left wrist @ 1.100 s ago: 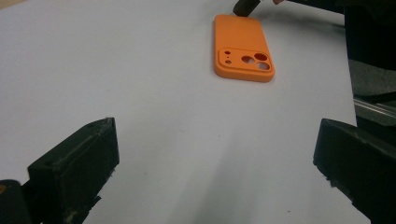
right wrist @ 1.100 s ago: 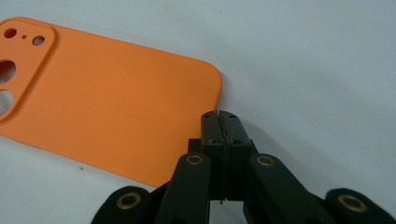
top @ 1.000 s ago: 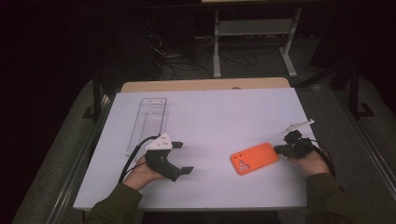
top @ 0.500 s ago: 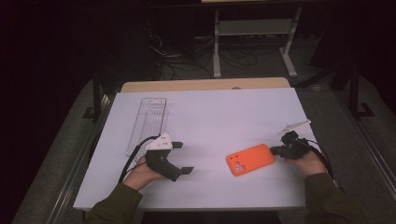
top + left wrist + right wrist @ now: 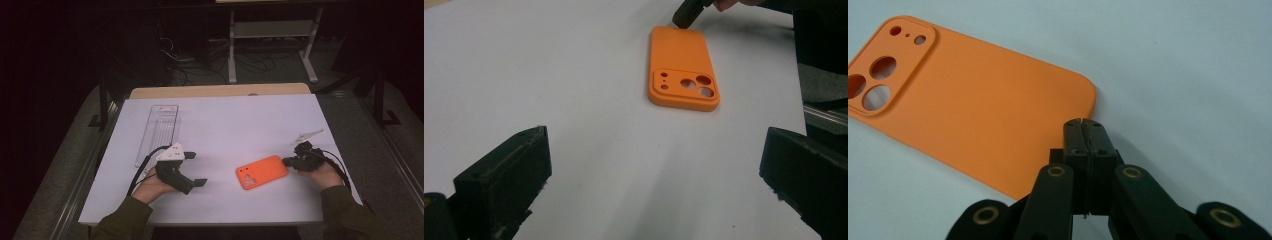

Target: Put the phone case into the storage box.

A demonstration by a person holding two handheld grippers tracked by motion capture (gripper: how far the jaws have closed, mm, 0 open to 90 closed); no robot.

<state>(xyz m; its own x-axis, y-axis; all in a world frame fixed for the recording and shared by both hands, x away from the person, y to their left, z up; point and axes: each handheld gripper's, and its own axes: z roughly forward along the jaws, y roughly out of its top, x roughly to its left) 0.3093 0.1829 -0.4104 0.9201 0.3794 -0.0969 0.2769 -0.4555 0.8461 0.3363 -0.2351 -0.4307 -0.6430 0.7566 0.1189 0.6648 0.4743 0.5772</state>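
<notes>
An orange phone case (image 5: 262, 171) lies flat, camera cut-outs up, on the white table (image 5: 240, 120). My right gripper (image 5: 286, 161) is shut with nothing between its jaws, and its tip rests at the case's right short end. In the right gripper view the closed jaws (image 5: 1085, 127) sit over the case (image 5: 983, 100) near its corner. My left gripper (image 5: 196, 169) rests on the table at the left, open and holding nothing. In the left gripper view its wide-apart jaws (image 5: 656, 150) frame the case (image 5: 680, 60), with the right gripper's tip (image 5: 684, 15) at the case's far end.
A clear plastic tray (image 5: 159, 131) lies on the table's left half, behind the left hand. A metal stand (image 5: 270, 30) and cables sit on the dark floor beyond the table. The table's right edge runs close to the right hand.
The right gripper has moved a little to the left, and the orange case has slid left with it. The left gripper has stayed put.
</notes>
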